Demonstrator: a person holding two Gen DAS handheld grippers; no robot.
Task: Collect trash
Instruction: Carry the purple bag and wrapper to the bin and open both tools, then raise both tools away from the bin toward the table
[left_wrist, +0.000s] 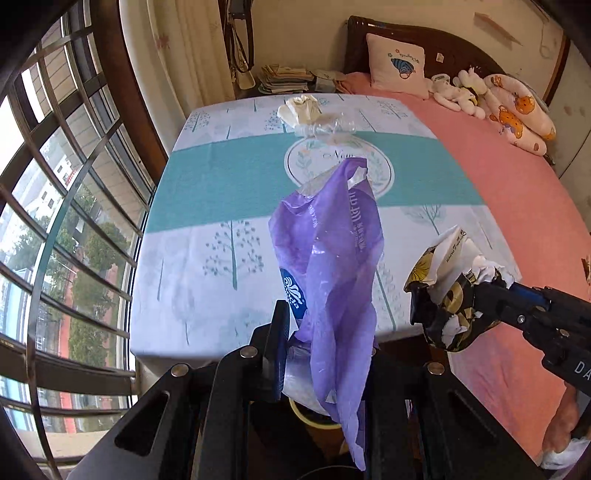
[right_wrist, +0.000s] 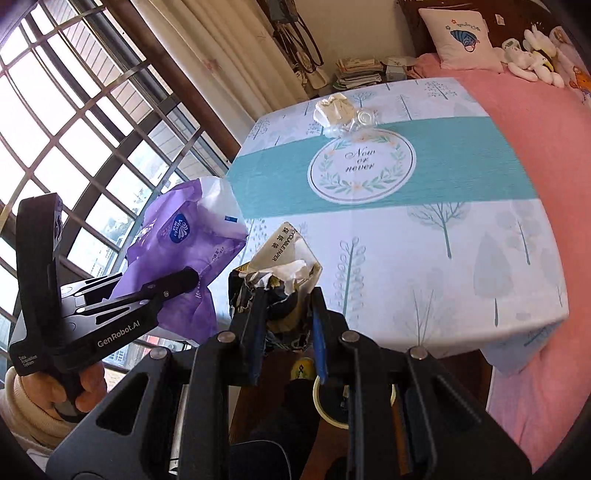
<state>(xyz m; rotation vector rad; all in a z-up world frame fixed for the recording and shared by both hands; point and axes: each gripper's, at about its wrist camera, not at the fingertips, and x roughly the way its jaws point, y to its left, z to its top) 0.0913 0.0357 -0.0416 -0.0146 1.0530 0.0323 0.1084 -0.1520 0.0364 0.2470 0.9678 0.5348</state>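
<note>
While both tools hang above the near edge of the table (left_wrist: 192, 295), the left tool (left_wrist: 325, 332) is pressed together on a purple tissue wrapper (left_wrist: 332, 251), which stands up at the centre of the left wrist view and trails down past the fingers; in the right wrist view the same wrapper (right_wrist: 184, 243) sits at the middle left, pinched by the left tool (right_wrist: 192, 277) held in a hand (right_wrist: 85, 384) at the lower left. The right tool (right_wrist: 288, 306) pinches a crumpled black-and-gold paper package (right_wrist: 284, 266) with white torn paper showing, at the lower centre of its own view and at the lower right of the left wrist view (left_wrist: 447, 291). On the table's tree-printed cloth, near its far edge in the upper centre, a crumpled cream wrapper (right_wrist: 332, 107) lies touching a crushed clear plastic bottle (right_wrist: 354, 123). To the right runs a bed with a pink sheet (right_wrist: 535, 177), a pillow (right_wrist: 461, 40) and soft toys (right_wrist: 532, 55) at its head.
</note>
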